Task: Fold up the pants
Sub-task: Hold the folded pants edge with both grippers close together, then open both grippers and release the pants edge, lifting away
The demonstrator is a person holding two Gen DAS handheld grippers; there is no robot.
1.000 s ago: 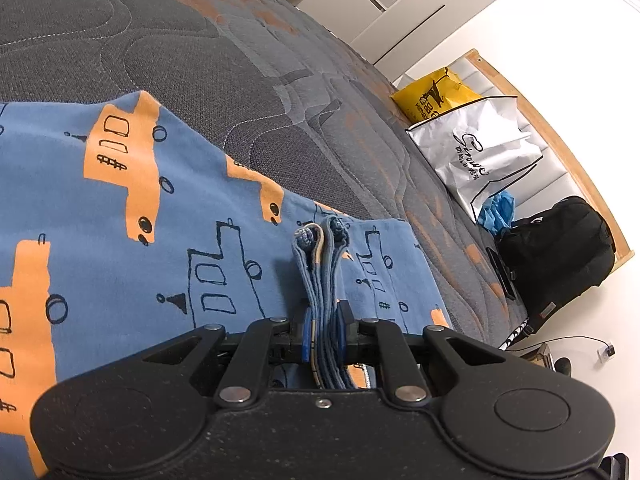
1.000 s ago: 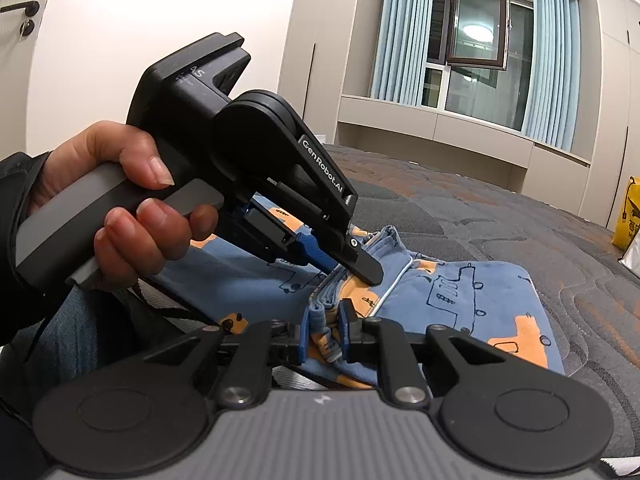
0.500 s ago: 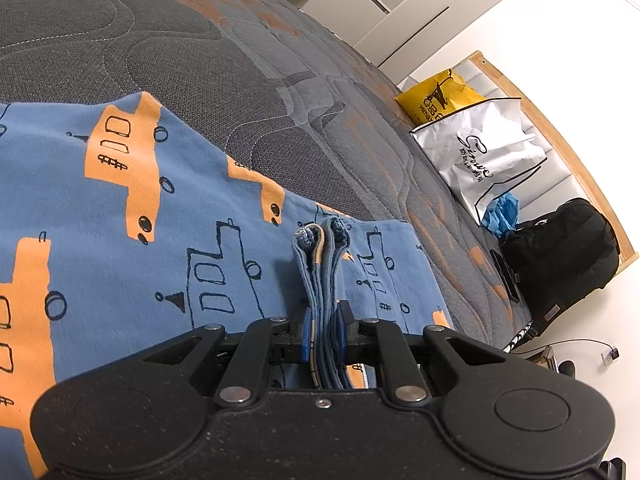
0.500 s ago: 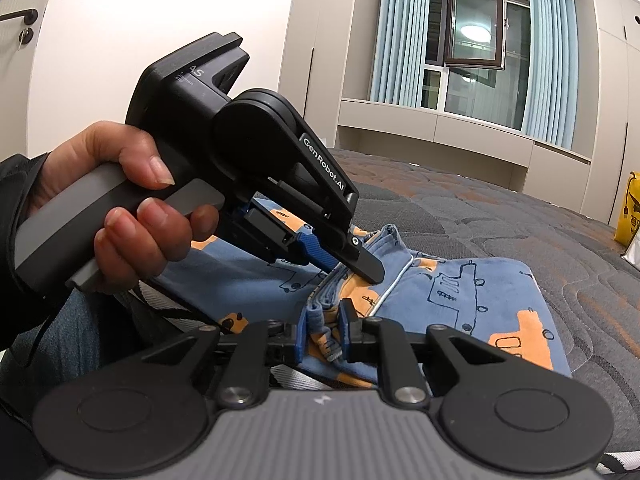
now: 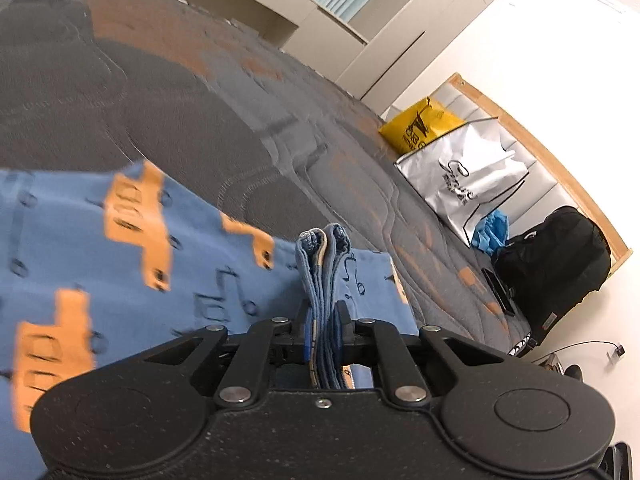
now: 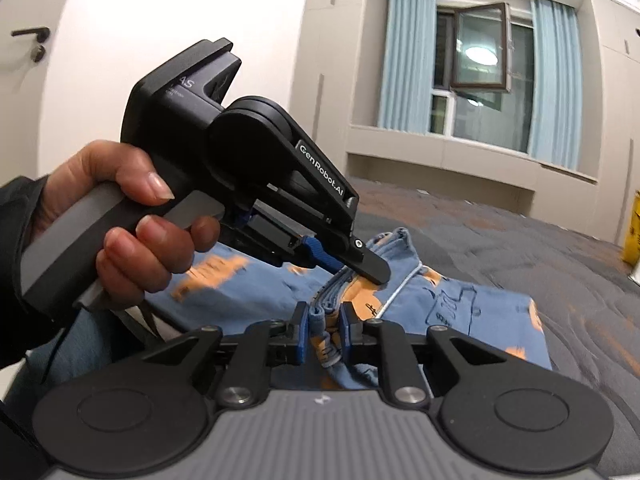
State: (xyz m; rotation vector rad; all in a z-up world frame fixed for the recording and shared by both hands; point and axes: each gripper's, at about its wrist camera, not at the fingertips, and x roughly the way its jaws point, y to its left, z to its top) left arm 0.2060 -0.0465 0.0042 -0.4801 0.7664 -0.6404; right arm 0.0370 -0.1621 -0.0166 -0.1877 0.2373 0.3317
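Each claw, left claw (image 5: 323, 330) and right claw (image 6: 323, 334), pinches a bunched edge of the blue pants (image 6: 472, 312), side by side, and the cloth stretches forward from them over the bed (image 5: 168, 120).

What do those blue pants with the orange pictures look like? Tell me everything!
The pants are soft blue cloth printed with orange shapes and dark line drawings. They lie spread on a grey quilted bed. The left gripper pinches a bunch of folded edges; the right gripper pinches another bunched edge nearby. A thin white cord runs along one fold.
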